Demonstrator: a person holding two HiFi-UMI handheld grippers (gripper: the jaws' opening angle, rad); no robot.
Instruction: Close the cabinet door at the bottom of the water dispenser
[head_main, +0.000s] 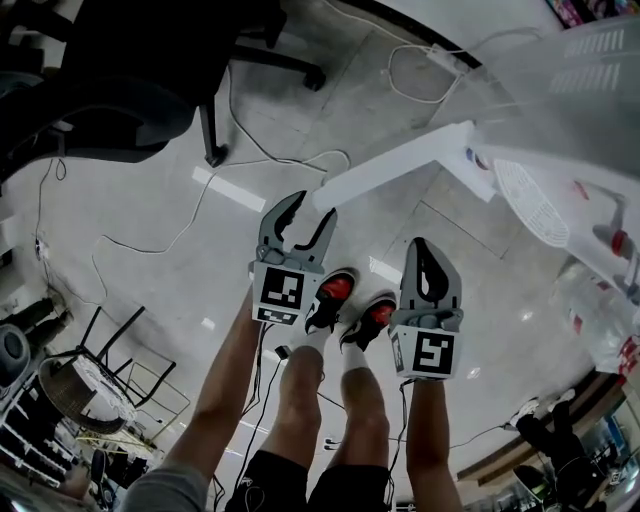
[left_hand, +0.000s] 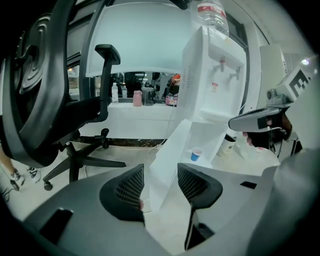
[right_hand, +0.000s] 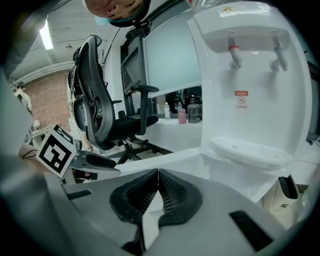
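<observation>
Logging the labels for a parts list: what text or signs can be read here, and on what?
Red sticker on the water dispenser: print too small to read.
Square markers: black patterns only, no words.
Nothing else is legible.

Nothing really readable here. There's a small red sticker (right_hand: 241, 100) on the water dispenser (right_hand: 260, 65) front, up and right of the right gripper (right_hand: 158, 172) jaws, but the print's too tiny.
</observation>
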